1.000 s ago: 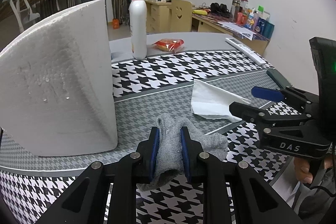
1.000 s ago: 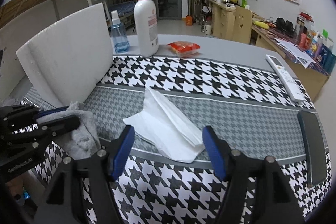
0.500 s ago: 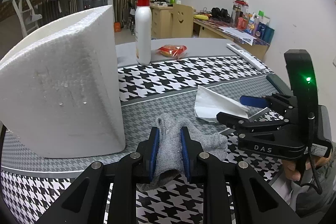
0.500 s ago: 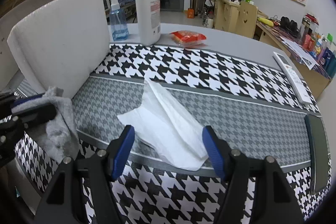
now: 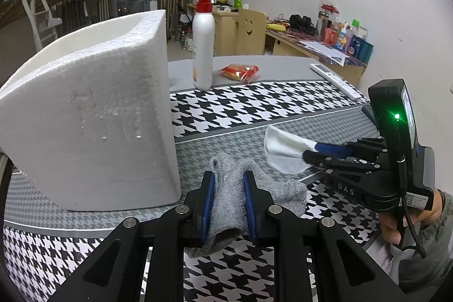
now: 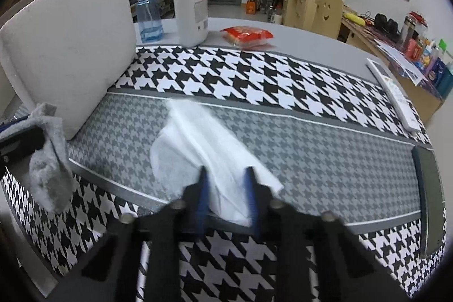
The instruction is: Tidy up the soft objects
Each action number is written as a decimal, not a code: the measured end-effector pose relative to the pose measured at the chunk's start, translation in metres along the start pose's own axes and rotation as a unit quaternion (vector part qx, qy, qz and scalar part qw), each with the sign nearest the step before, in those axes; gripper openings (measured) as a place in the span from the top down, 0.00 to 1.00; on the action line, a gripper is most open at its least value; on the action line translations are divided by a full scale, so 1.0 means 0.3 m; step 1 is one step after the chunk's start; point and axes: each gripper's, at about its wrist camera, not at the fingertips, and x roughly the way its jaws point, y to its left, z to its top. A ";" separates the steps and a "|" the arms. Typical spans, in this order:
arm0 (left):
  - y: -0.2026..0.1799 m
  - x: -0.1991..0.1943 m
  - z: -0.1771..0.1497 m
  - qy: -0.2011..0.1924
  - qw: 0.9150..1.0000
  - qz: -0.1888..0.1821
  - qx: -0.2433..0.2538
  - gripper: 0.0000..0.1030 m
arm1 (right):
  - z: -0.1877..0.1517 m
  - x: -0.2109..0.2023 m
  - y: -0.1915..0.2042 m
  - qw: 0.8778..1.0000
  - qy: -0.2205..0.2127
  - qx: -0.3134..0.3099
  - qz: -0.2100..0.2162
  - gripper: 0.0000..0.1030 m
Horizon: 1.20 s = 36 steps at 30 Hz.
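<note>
The grey sock (image 5: 229,200) sits pinched between the two blue pads of the left tongs (image 5: 228,201), its toe hanging loose below them and its cuff bunched above, low over the houndstooth worktop (image 5: 254,106) just beside the white foam box (image 5: 93,115). The white tissue (image 6: 203,149) lies on the grey band of the cloth with its near corner between the pads of the right tongs (image 6: 226,194), which are drawn narrow around it; motion blur hides whether they truly grip the sheet. To do this step well, the right tongs should bite a folded, doubled part of the tissue, not a single thin edge, since such paper likely tears or slips. Lifting straight up before travelling would keep it from dragging. The sock is thick and forgiving, so the left grip looks secure. A pump bottle (image 5: 202,47), a snack packet (image 5: 240,72) and a remote (image 6: 393,95) stand well apart, out of the way.
</note>
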 end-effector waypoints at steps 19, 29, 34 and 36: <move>0.022 -0.105 0.031 -0.046 0.999 0.010 0.000 0.79 | 0.025 -0.170 0.015 0.998 -0.064 0.016 0.002 0.92; 0.029 -0.158 0.054 -0.071 0.997 0.015 0.001 0.79 | 0.038 -0.246 0.027 0.995 -0.096 0.018 0.003 0.92; 0.025 -0.176 0.068 -0.080 0.997 0.018 0.004 0.79 | 0.049 -0.280 0.031 0.994 -0.110 0.018 0.003 0.92; 0.021 -0.185 0.073 -0.084 0.996 0.018 0.006 0.79 | 0.052 -0.292 0.033 0.993 -0.115 0.016 0.003 0.92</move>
